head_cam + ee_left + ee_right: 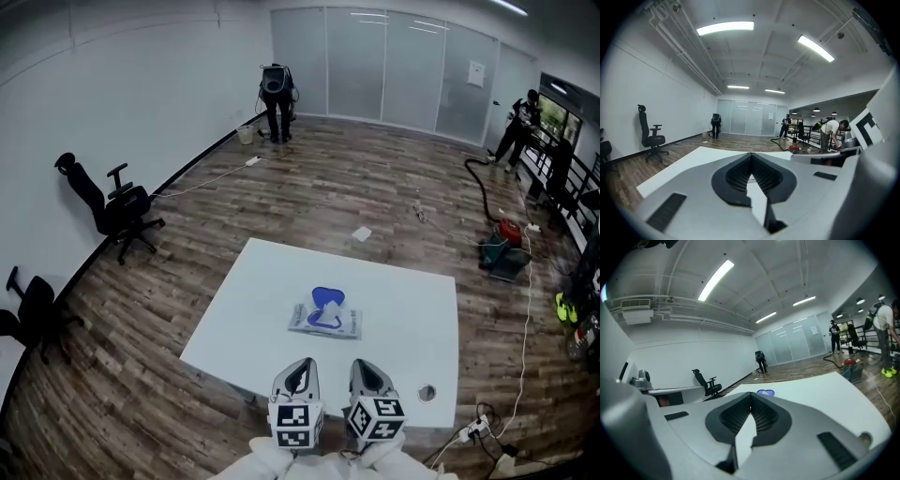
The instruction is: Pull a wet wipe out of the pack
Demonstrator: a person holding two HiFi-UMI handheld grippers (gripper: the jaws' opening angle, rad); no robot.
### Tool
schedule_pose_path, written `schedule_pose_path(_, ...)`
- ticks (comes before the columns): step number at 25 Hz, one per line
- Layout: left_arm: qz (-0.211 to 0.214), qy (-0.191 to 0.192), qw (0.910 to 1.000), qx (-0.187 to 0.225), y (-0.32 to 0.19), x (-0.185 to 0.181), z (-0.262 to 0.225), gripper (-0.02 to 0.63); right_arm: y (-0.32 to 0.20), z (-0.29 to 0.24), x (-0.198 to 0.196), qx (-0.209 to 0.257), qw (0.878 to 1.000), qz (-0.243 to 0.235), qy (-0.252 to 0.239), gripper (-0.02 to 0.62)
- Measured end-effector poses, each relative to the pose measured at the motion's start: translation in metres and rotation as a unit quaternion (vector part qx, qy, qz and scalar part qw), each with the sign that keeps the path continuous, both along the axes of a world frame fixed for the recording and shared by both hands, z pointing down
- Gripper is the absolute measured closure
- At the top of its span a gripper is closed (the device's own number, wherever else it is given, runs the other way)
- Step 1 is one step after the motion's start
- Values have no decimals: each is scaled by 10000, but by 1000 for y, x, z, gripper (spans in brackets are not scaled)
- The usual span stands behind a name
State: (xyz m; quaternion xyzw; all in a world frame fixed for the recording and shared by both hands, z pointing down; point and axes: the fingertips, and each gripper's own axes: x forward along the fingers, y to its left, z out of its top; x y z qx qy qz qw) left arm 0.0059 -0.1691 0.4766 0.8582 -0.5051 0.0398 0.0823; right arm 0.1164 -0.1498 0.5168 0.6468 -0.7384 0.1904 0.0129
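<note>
Wet-wipe pack (324,316) beyond left fingers (298,379) and right fingers (372,379), both pressed together empty; liable to lift if tugged unpinned.

Head view: I cannot read the print on the pack (324,315); it is too small. The bottom edge cuts off the left gripper (300,370) and the right gripper (369,367) just below their marker cubes (294,424); only white cloth (272,461) shows there. Both grippers hide the table's (262,281) near edge. A round thing (427,393) on the table is too small to identify. A chair (33,309) is partly cut off at the left edge. The sign (476,73) on the far wall is unreadable.

Right gripper view: only the pack's blue lid (765,392) clears the gripper's body.

Left gripper view: I cannot find the pack; the gripper's body covers the table's middle.
</note>
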Motion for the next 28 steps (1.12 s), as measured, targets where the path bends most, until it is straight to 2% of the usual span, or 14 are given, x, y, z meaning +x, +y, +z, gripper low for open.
schedule_pose_path(11, 22, -60, 10000, 59, -59, -2, -2, 609, -58, 0, -3, 37, 10000, 17, -31, 586)
schedule_pose_path(20, 203, 12, 9998, -60, -94, 8, 3, 609, -87, 5, 4, -90, 9999, 133, -4, 586)
schedule_pose_path(28, 225, -73, 9997, -56, -110, 9, 11, 609, -99, 9, 8, -113, 9997, 227, -22, 586)
